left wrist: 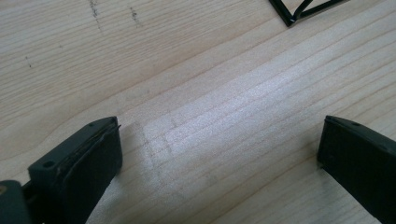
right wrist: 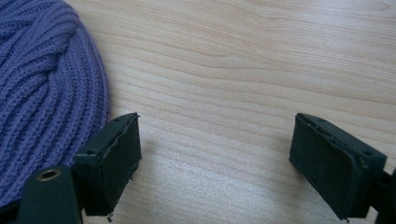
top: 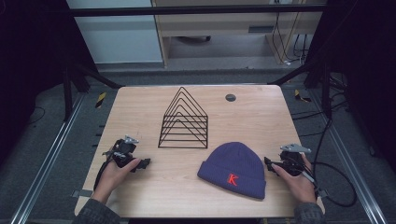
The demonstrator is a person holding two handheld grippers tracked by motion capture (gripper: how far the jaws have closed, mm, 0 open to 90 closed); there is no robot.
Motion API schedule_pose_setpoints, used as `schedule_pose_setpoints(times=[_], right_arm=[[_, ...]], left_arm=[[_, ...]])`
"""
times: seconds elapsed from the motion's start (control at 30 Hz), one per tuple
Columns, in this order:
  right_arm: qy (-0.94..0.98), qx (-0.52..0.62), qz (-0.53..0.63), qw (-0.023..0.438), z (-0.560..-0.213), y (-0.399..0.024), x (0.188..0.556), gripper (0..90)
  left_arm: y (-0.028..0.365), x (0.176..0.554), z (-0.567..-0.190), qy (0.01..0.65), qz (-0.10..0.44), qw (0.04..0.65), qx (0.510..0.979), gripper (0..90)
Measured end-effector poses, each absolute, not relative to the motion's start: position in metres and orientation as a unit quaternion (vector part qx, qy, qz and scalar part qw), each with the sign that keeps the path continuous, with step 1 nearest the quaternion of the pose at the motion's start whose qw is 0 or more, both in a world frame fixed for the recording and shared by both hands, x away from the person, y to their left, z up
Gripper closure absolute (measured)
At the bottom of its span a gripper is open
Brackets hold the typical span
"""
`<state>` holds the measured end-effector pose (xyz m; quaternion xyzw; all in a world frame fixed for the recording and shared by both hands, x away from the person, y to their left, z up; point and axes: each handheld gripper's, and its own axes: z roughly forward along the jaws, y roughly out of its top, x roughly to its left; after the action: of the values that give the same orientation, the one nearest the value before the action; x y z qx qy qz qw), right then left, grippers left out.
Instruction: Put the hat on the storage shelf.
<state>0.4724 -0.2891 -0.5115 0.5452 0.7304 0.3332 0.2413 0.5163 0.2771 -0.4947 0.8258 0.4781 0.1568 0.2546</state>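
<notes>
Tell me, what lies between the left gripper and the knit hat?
Only bare table lies between the left gripper and the hat, in the high view.

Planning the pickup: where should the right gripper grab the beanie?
Probably the beanie's near right edge, coming in low from the right. It lies flat and limp beside the open right gripper, so pinching a fold of the ribbed knit there looks easiest.
</notes>
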Motion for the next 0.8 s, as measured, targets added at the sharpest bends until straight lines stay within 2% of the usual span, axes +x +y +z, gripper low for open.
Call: schedule_pose_setpoints(times=[0.27,0.33,0.63,0.8], right_arm=[[0.731,0.548,0.330,0.237,-0.510,-0.290,0.472,15.7],[0.732,0.555,0.324,0.227,-0.507,-0.291,0.471,16.9],[0.744,0.545,0.305,0.235,-0.482,-0.280,0.470,18.6],[0.777,0.522,0.282,0.210,-0.470,-0.272,0.478,21.1]], left_arm=[[0.277,0.516,-0.495,0.478,0.156,0.254,0.827,0.0],[0.277,0.516,-0.494,0.478,0.156,0.253,0.827,0.0],[0.277,0.514,-0.495,0.471,0.156,0.256,0.830,0.0],[0.277,0.514,-0.495,0.471,0.156,0.256,0.830,0.0]])
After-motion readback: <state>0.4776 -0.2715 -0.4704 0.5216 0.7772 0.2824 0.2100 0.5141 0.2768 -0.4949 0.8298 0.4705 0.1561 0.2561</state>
